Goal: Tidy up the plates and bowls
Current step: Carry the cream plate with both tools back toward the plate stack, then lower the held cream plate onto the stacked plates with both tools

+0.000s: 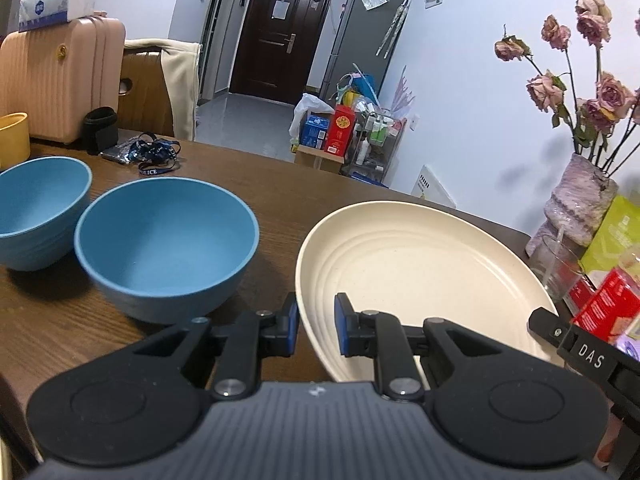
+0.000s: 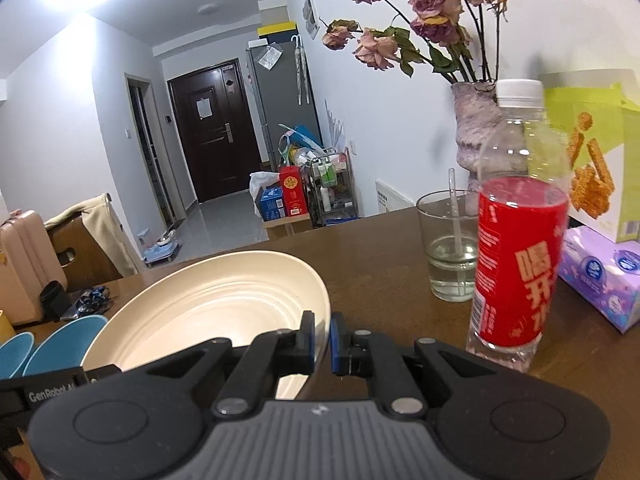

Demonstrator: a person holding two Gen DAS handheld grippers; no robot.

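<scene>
A cream ribbed plate [image 1: 420, 272] is held between both grippers above the brown table [image 1: 280, 184]. My left gripper [image 1: 316, 326] is shut on its near left rim, one blue pad on each side of the edge. In the right wrist view the same plate [image 2: 216, 308] has its right rim pinched by my right gripper [image 2: 322, 340], which is shut on it. Two blue bowls stand upright and empty left of the plate: one close [image 1: 168, 240], one further left [image 1: 36, 212]. They also show at the lower left as the near bowl [image 2: 64, 344] and the far bowl [image 2: 14, 354].
Right of the plate stand a glass of water [image 2: 452, 248], a red-labelled bottle [image 2: 516, 264], a vase of dried roses [image 2: 476, 128], a snack box [image 2: 592, 152] and a tissue pack [image 2: 600, 276]. A yellow cup [image 1: 12, 136], a lanyard [image 1: 156, 156] and a pink suitcase [image 1: 60, 80] sit at the far left.
</scene>
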